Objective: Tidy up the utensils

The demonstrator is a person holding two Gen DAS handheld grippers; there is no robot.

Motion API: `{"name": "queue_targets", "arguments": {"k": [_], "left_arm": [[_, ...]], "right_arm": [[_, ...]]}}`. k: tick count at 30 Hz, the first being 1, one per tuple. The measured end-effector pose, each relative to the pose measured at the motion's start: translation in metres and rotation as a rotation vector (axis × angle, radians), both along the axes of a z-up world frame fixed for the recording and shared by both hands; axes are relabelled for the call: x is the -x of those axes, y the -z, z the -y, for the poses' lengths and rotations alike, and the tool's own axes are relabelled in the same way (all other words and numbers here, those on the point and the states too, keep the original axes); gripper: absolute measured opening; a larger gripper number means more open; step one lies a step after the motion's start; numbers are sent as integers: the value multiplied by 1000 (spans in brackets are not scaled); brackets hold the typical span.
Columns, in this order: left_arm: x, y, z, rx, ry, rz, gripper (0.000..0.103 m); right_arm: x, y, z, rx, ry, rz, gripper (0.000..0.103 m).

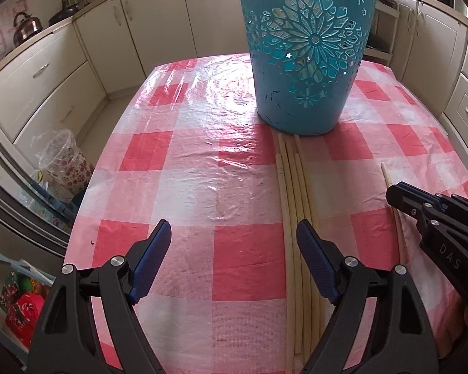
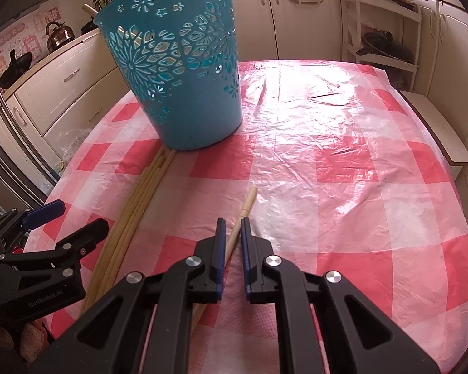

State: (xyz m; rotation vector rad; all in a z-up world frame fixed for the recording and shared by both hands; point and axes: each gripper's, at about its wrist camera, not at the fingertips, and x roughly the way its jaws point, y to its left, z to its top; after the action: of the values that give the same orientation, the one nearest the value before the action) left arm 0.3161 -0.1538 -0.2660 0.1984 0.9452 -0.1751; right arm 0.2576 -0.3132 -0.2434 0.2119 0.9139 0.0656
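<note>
- A kitchen with cream cabinets surrounds a desk (image 2: 343, 162) covered in a glossy pink-and-white checked plastic cloth; a kettle (image 1: 26, 26) sits on the counter at the far left.
- A blue plastic basket (image 2: 177, 71) with cut-out flower patterns stands upright toward the far side of the desk. At least one pale stick already leans inside it, its end showing above the rim.
- A bundle of long chopsticks (image 1: 296, 212) lies flat and side by side on the cloth, the far ends touching the basket's base.
- A single chopstick (image 2: 245, 210) lies apart from the bundle, to its right.
- The right gripper (image 2: 232, 233) has its blue-padded jaws drawn in close around this single chopstick, behind its thicker far end. Whether the pads actually press the stick cannot be told; a thin gap seems to remain.
- The left gripper (image 1: 234, 237) is spread wide and holds nothing, hovering over the cloth with its right finger just above the bundle.
- Handling, as a judgement: the chopsticks look light, stiff, thin and smooth, so they may roll or slide on the slick cloth and pivot in a pinch.
- A grip nearer the middle would likely keep a stick level for lifting into the basket.
</note>
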Motion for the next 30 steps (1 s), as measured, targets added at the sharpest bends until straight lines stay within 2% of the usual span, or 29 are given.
{"name": "queue_targets", "arguments": {"k": [23, 25, 27, 30], "left_arm": [[-8, 5, -13, -3, -14, -29, 78], [-10, 5, -17, 14, -10, -45, 75], [-14, 10, -23, 46, -7, -89, 67], [-15, 10, -29, 51, -4, -88, 66]], "right_arm": [[0, 0, 1, -19, -4, 1, 14], [0, -1, 0, -18, -10, 2, 16], [0, -1, -1, -16, -14, 3, 16], [0, -1, -1, -16, -15, 3, 17]]}}
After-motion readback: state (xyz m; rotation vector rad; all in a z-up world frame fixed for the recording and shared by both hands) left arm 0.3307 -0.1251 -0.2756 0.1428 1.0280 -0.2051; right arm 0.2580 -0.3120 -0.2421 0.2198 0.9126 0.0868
